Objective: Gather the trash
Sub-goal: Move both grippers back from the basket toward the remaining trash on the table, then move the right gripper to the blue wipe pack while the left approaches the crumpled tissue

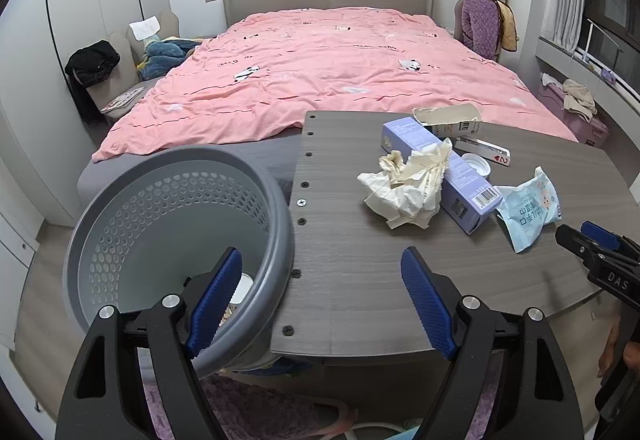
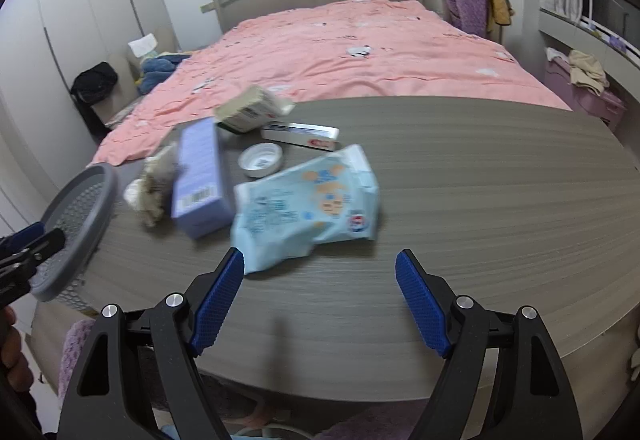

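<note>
Trash lies on a grey wooden table (image 1: 360,272): crumpled cream paper (image 1: 404,187), a lilac box (image 1: 444,167), a light-blue wipes packet (image 1: 528,207), a white lid (image 1: 476,163), a torn carton (image 1: 448,119) and a flat card box (image 1: 486,149). A grey perforated bin (image 1: 168,240) stands at the table's left edge. My left gripper (image 1: 322,296) is open and empty, over the bin rim and table edge. My right gripper (image 2: 320,292) is open and empty, just short of the wipes packet (image 2: 308,207); the lilac box (image 2: 200,175) lies to its left.
A bed with a pink quilt (image 1: 328,67) lies behind the table. Chairs with clothes (image 1: 96,63) stand at the left by the wardrobe. A window ledge with cloths (image 1: 576,99) runs along the right. A purple rug (image 1: 248,408) lies under the table.
</note>
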Demonstrator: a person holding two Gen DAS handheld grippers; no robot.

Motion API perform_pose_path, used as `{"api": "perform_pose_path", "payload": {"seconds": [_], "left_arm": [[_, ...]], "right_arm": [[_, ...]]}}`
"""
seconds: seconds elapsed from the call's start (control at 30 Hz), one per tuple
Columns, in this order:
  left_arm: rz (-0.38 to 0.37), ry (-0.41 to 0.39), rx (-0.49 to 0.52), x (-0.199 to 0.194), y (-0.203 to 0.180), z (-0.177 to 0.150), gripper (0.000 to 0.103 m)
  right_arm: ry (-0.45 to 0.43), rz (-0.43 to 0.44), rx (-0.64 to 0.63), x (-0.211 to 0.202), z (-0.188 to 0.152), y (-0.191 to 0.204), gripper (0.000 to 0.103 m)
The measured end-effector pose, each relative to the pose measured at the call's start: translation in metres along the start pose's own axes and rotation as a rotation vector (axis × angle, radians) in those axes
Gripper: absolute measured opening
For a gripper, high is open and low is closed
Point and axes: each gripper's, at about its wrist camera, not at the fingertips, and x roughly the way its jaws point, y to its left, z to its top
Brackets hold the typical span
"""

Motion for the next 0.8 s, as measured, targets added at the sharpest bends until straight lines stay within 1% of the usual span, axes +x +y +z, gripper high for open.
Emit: {"api": "perform_pose_path", "payload": {"seconds": [0.13,0.3,0.5,0.8], "left_arm": [[0.005,0.007,0.010,0.005,-0.009,0.004,0.078],[0.007,0.025,0.012,0.011,-0.016,0.008,0.078],[0.017,0.032,0.020,0.016,-0.022,0.014,0.078],[0.031,0.050,0.002,0.024,-0.019,0.018,0.078]], "right_arm": [[0.013,-0.048,0.017,0.011,0.002,-0.020,0.077],[0.028,-0.084,0.018,0.022,0.006,-0.032,0.077],[0.045,-0.107,-0.005,0.034,0.014,-0.037,0.077],[0.031,-0.129,-0.011,0.048,0.036,-0.048,0.077]]}}
